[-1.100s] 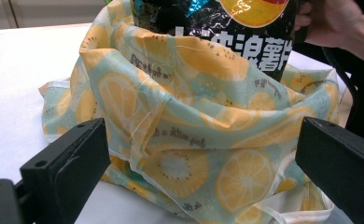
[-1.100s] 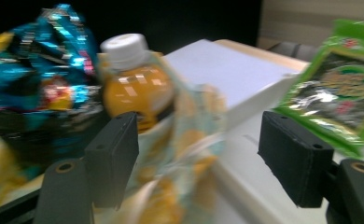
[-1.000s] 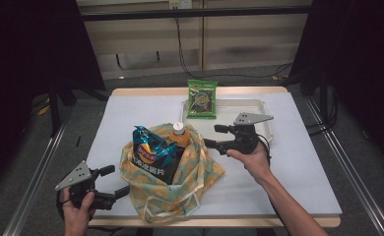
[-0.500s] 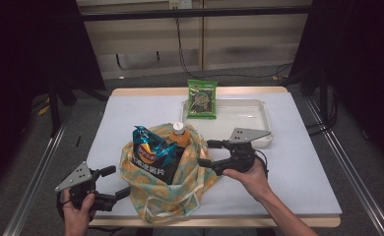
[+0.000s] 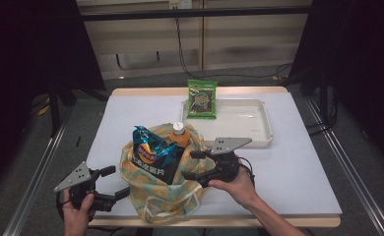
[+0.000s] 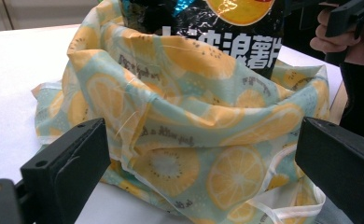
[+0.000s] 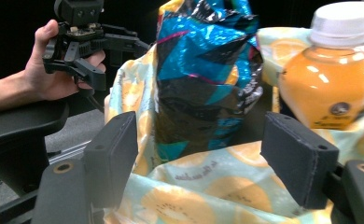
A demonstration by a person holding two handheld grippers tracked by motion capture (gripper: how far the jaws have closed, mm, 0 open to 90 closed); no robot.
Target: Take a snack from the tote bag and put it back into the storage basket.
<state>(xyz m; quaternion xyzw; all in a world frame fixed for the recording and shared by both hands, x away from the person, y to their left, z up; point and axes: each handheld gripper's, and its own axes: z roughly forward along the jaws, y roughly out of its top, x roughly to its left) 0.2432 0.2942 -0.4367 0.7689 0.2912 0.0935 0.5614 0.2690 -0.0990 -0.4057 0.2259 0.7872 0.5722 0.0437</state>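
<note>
**Both tools spread at the lemon-print bag**

While the lemon-print cloth bag (image 5: 158, 189) slumps on the white desk (image 5: 298, 172) near its front edge, the right tool (image 5: 196, 164) sits against the bag's right side with its two black jaws apart, holding nothing. Through the right gripper view those jaws frame the bag's rim, with the fabric lying between them; whether either pad touches the cloth is hard to say.

Inside the bag stands a blue and black chip packet (image 5: 153, 155), upright and poking well above the rim. Just behind it is an orange drink bottle (image 5: 179, 135) with a white cap, also upright.

At the desk's front left corner the left tool (image 5: 115, 183) points at the bag's left side, jaws wide apart and empty. Its own view shows the bag's folded front wall between the jaws, close but apparently untouched.

Farther back, well apart from the bag, a white tray (image 5: 259, 140) rests on the desk, and a green snack packet (image 5: 202, 98) leans over its rear left rim.
</note>
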